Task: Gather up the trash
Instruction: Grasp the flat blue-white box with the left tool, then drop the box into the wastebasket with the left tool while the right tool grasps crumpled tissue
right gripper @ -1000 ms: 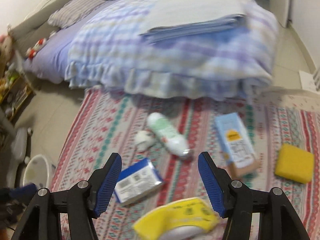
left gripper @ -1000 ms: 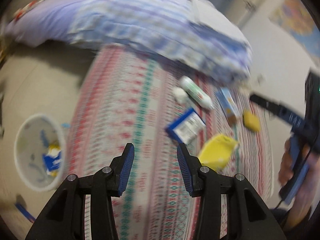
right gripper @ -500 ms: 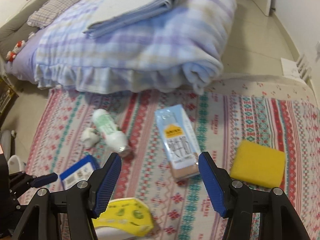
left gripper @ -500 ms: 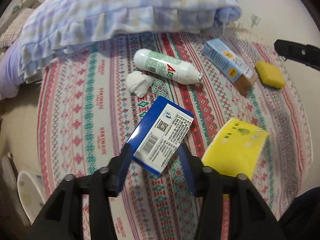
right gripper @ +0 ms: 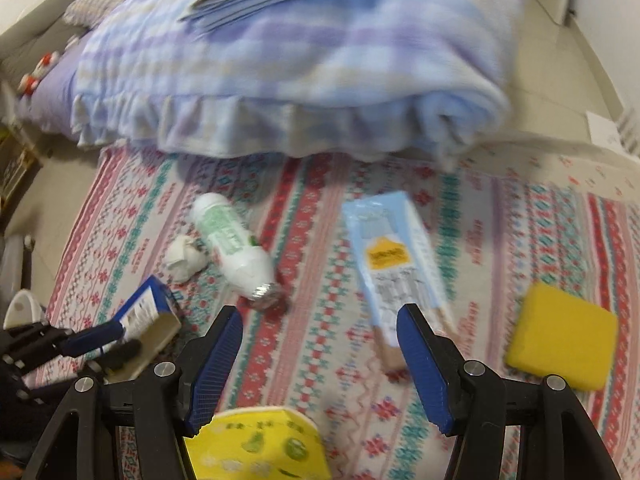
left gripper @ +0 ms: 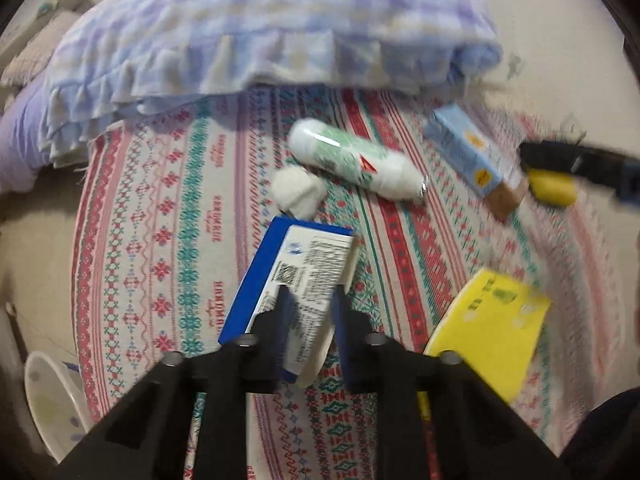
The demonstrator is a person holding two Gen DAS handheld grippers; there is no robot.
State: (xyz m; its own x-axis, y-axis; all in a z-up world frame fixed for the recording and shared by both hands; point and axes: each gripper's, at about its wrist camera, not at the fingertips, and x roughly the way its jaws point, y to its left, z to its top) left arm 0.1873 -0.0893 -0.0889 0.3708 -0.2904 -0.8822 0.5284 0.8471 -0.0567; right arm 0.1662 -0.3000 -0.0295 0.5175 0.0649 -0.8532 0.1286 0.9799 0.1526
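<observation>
left gripper (left gripper: 309,300) has its two fingers pinched on the near end of the blue and white box (left gripper: 298,268), which looks tipped up off the rug with its open end toward the camera; right gripper (right gripper: 320,344) hangs spread wide and empty above the rug, its fingers either side of the pale blue carton's lower end.

biggest thing in view is the bed with the blue checked quilt (right gripper: 304,64), its frilled edge hanging over the far side of the patterned rug (left gripper: 168,216). the trash lies scattered on that rug. a white bin (left gripper: 48,400) sits on bare floor off the rug's left edge, well apart from the rest.

the pale blue carton (right gripper: 394,260) lies flat, right of centre. a yellow packet (left gripper: 492,332) lies near the right gripper's base. the white and green bottle (left gripper: 354,160) lies on its side, cap end toward the camera, between box and carton. a yellow sponge (right gripper: 562,336) sits to the right of the carton. a crumpled white tissue (left gripper: 298,192) lies just beside the bottle and close to the box's far end.
</observation>
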